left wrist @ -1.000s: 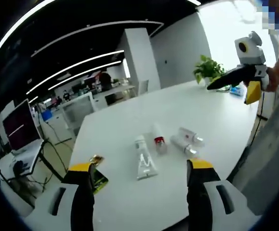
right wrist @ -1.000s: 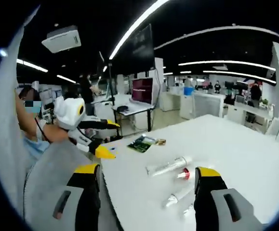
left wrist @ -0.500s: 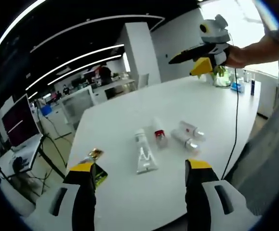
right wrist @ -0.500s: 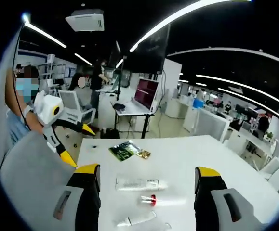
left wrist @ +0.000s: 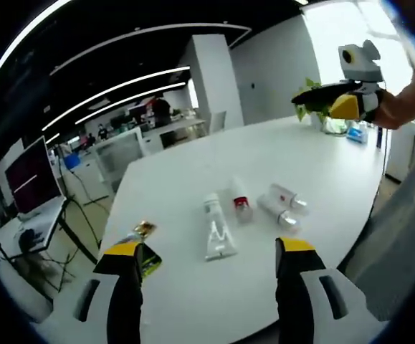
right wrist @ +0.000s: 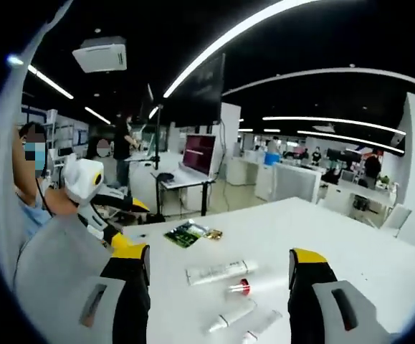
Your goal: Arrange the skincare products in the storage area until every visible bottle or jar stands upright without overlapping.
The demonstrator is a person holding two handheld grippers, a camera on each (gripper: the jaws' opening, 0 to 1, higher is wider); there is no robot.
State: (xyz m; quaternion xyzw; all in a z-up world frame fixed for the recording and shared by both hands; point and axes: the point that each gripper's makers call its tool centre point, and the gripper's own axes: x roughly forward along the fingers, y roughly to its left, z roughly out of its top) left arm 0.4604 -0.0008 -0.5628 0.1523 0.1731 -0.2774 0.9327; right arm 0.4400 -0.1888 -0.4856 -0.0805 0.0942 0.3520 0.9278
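Observation:
Several skincare products lie flat on the white table [left wrist: 185, 301]: a long white tube [left wrist: 216, 229], a small bottle with a red band [left wrist: 239, 204] and two small clear bottles [left wrist: 286, 195] [left wrist: 277, 213]. My left gripper [left wrist: 207, 246] hangs open above the near table edge, nothing between its jaws. A hand holds my right gripper [left wrist: 332, 99] high over the far right of the table. In the right gripper view the white tube [right wrist: 221, 272], red-banded bottle [right wrist: 254, 287] and two small bottles [right wrist: 232, 315] [right wrist: 261, 326] lie below my open right gripper [right wrist: 218, 256]. The left gripper [right wrist: 125, 218] shows open at the left.
A green sachet [left wrist: 148, 263] and a small gold packet [left wrist: 144, 229] lie near the table's left edge. A potted plant [left wrist: 322, 118] stands at the far right. A grey chair back [right wrist: 56, 279] and a seated person are beside the table. Desks and monitors fill the office behind.
The right gripper has swung from upper centre toward the right of the left gripper view and dropped a little. Both views have shifted with the hands. The products lie where they were.

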